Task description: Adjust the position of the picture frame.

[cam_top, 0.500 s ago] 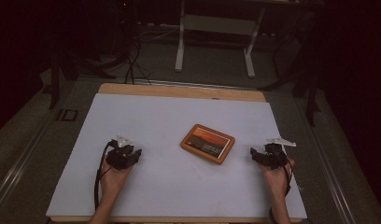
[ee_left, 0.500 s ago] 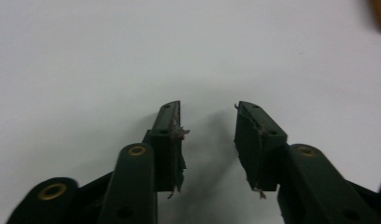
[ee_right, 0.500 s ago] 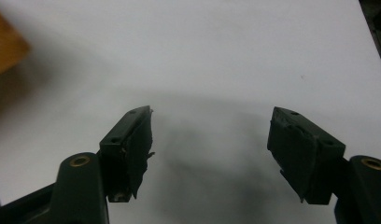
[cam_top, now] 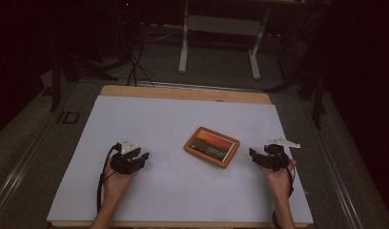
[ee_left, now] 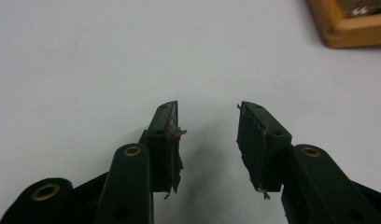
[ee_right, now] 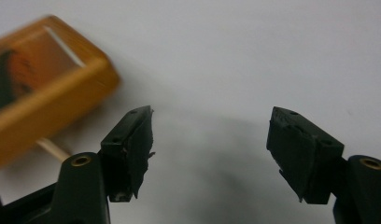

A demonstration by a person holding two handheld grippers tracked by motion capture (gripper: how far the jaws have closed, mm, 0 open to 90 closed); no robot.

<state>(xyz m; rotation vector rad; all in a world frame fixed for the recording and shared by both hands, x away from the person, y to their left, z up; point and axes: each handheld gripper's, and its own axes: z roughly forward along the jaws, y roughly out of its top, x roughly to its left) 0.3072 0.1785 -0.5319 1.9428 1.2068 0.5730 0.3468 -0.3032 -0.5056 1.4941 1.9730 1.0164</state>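
Wooden frame (cam_top: 212,147): lying flat on the white table (cam_top: 183,119), between both grippers.
Left gripper (cam_top: 144,156): hovering nearby, jaws apart, holding nothing.
Right gripper (cam_top: 253,153): sitting just beside the frame, jaws wide, holding nothing.

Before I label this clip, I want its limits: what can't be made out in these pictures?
- Frame picture: too small in the high view to read; an orange scene with dark text.
- Frame, left gripper view: one corner shows; the picture's edge cuts off the rest.
- Frame, right gripper view: blurred, cut by the left edge.
- Thin stick under it: what it is, unclear.
- Room beyond the table: too dark.
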